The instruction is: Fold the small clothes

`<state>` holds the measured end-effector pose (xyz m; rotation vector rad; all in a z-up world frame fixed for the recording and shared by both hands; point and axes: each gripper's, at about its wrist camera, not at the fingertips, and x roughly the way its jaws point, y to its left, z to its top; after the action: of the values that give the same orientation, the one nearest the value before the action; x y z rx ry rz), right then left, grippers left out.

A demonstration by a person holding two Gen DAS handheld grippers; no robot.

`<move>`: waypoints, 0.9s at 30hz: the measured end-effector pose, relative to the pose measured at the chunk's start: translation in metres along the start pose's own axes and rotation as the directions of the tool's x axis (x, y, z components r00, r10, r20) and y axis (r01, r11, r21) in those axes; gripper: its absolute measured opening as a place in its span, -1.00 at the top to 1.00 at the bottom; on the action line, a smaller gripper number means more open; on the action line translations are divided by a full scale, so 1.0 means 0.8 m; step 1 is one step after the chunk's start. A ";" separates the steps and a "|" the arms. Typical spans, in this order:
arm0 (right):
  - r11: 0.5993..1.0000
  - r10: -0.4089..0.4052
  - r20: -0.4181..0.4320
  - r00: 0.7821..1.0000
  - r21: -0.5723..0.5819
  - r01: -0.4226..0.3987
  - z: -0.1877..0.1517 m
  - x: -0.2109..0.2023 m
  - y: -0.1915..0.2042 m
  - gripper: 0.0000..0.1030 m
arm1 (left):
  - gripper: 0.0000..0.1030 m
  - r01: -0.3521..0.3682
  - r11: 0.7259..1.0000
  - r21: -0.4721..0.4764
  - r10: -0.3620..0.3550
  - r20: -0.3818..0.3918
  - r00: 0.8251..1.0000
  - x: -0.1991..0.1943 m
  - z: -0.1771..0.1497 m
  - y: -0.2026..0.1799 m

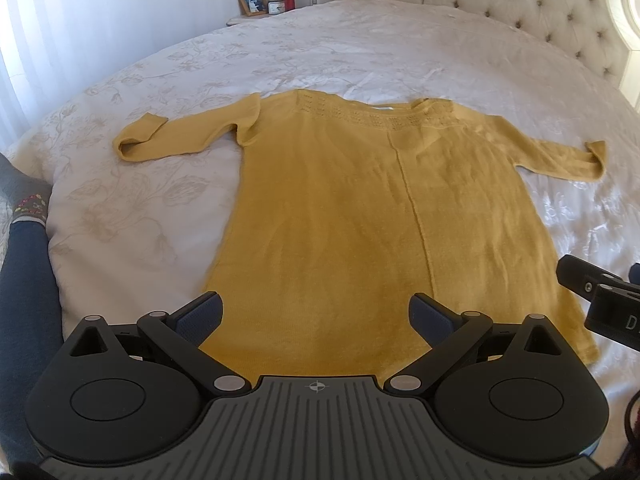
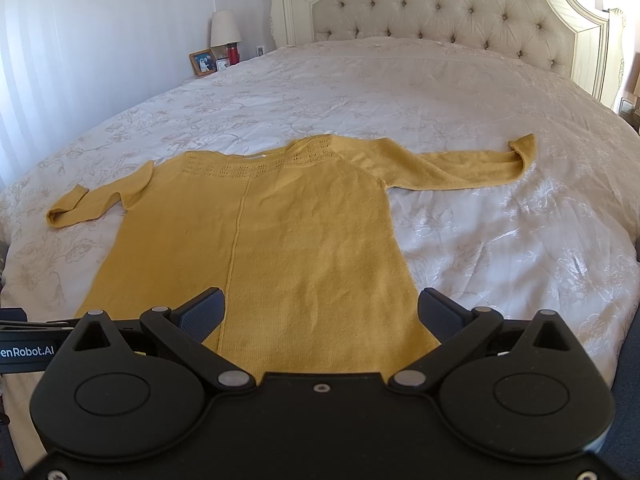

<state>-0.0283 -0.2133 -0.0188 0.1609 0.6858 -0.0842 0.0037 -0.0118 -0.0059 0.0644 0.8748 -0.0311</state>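
**A:** Where is the garment now, and have the tools taken it?

**B:** The yellow sweater (image 1: 360, 208) lies flat on the white bedspread (image 1: 140, 216), neckline toward the headboard (image 2: 440, 4), hem toward us; both sleeves are spread out to the sides, with the cuffs a little turned over. The left gripper (image 1: 316, 316) hangs above the hem with its jaws wide apart and nothing between them; the right gripper (image 2: 320, 312) is the same, widely spread and empty, near the hem's right corner.

**A:** So which step is it, in your opinion?

**B:** I judge it is the very start; the sweater looks laid out and smoothed, but no fold is made yet.

**A:** And what does the next move need?

**B:** Probably a sleeve or a side edge must be pinched and carried over the body; the knit is soft and thin, so the fingers should go low enough to catch only the sweater, not the bedspread under it; both grippers should lift evenly, otherwise the fold comes crooked.
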 end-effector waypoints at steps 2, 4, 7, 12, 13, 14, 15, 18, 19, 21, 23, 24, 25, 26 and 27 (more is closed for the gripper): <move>1.000 -0.001 -0.001 1.000 0.000 0.001 0.000 0.000 0.000 -0.98 | -0.96 0.001 1.000 0.000 -0.001 0.000 1.000 0.000 0.000 0.000; 1.000 -0.001 -0.002 1.000 0.001 0.001 0.000 0.000 0.000 -0.98 | -0.96 0.000 1.000 0.000 0.000 0.000 1.000 0.001 0.000 -0.002; 1.000 -0.002 -0.002 1.000 0.001 0.002 0.000 0.001 0.000 -0.98 | -0.96 0.002 1.000 0.000 -0.002 -0.004 1.000 0.002 0.000 -0.005; 1.000 -0.002 -0.005 1.000 0.003 0.002 0.000 0.004 -0.002 -0.98 | -0.96 0.003 1.000 0.001 -0.003 -0.005 1.000 0.004 0.000 -0.006; 1.000 -0.002 -0.006 1.000 0.001 0.002 -0.001 0.005 -0.002 -0.98 | -0.96 0.004 1.000 0.000 -0.004 -0.005 1.000 0.004 0.000 -0.006; 1.000 -0.003 -0.006 1.000 0.002 0.003 0.000 0.005 -0.003 -0.98 | -0.96 0.005 1.000 0.000 -0.005 -0.006 1.000 0.005 0.000 -0.007; 1.000 -0.003 -0.007 1.000 0.003 0.003 -0.001 0.006 -0.003 -0.98 | -0.96 0.006 1.000 0.000 -0.006 -0.007 1.000 0.005 0.001 -0.006; 1.000 -0.003 -0.012 1.000 0.004 0.004 -0.001 0.008 -0.003 -0.98 | -0.96 0.009 1.000 -0.001 -0.009 -0.011 1.000 0.008 0.000 -0.005; 1.000 -0.004 -0.013 1.000 0.004 0.004 -0.001 0.009 -0.003 -0.98 | -0.96 0.009 1.000 -0.002 -0.009 -0.012 1.000 0.009 0.001 -0.004; 1.000 -0.004 -0.016 1.000 0.006 0.004 -0.001 0.010 -0.002 -0.98 | -0.96 0.012 1.000 -0.003 -0.012 -0.014 1.000 0.011 0.001 -0.003; 1.000 -0.005 -0.017 1.000 0.005 0.005 -0.001 0.010 -0.001 -0.98 | -0.96 0.014 1.000 -0.004 -0.014 -0.016 1.000 0.012 0.001 -0.003; 1.000 -0.004 -0.019 1.000 0.005 0.004 -0.002 0.011 -0.002 -0.98 | -0.96 0.015 1.000 -0.005 -0.015 -0.017 1.000 0.013 0.001 -0.003; 1.000 -0.004 -0.021 1.000 0.005 0.004 -0.002 0.012 -0.002 -0.98 | -0.96 0.017 1.000 -0.005 -0.018 -0.018 1.000 0.013 0.001 -0.001; 1.000 -0.005 -0.023 1.000 0.005 0.005 -0.001 0.013 -0.001 -0.98 | -0.96 0.018 1.000 -0.005 -0.018 -0.019 1.000 0.014 0.001 -0.001; 1.000 -0.005 -0.024 1.000 0.005 0.005 -0.002 0.014 -0.001 -0.98 | -0.96 0.019 1.000 -0.006 -0.019 -0.020 1.000 0.015 0.001 -0.001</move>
<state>-0.0208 -0.2140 -0.0269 0.1652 0.7096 -0.0890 0.0119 -0.0129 -0.0143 0.0515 0.8958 -0.0455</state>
